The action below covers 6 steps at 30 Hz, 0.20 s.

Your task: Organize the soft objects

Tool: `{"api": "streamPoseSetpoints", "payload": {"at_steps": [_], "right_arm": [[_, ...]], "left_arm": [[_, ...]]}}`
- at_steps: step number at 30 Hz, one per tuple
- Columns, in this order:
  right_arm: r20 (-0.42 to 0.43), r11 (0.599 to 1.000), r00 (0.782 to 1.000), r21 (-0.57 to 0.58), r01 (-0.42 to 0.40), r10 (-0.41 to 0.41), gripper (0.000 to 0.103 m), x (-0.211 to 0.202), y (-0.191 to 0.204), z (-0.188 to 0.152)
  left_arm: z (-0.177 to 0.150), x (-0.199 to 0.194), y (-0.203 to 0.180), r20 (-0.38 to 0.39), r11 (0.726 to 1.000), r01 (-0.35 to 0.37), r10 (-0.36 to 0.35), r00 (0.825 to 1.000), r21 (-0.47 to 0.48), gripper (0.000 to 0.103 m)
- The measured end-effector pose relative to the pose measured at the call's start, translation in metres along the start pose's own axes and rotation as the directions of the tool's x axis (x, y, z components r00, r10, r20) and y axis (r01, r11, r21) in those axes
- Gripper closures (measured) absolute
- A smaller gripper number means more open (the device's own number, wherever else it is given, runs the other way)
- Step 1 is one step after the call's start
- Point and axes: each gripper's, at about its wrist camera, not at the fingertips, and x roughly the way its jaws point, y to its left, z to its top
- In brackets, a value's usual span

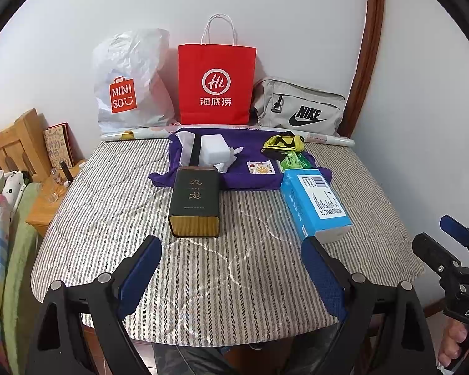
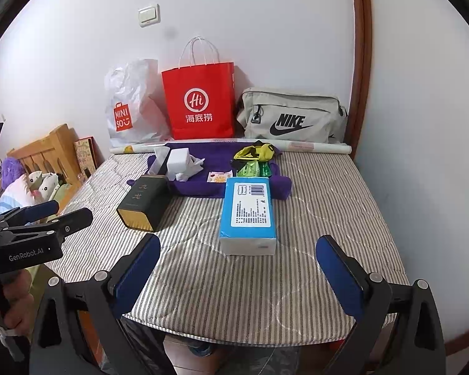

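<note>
A: Both hand-held grippers hang above the near edge of the table (image 1: 109,206), jaws spread wide, nothing held: left hand-held gripper (image 1: 231,264), right hand-held gripper (image 2: 237,264).

B: And the soft things?

A: The blue tissue pack (image 2: 248,215) lies nearest the right one; the purple cloth (image 1: 250,153) is spread behind it, carrying a white sponge block (image 1: 214,153).

B: I'd close gently across the pack's narrow sides; it will squash.
</note>
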Motion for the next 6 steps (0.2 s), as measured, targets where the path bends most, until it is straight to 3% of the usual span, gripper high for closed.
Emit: {"api": "streamPoseSetpoints", "payload": {"at_steps": [6], "right_arm": [[-0.009, 1.000, 1.000, 0.000, -0.007, 0.007, 0.004, 0.0073, -0.0003, 0.0014]], "left_arm": [[0.0028, 0.0077, 0.0012, -0.003, 1.000, -0.006, 0.006, 1.000, -0.007, 0.013]]}}
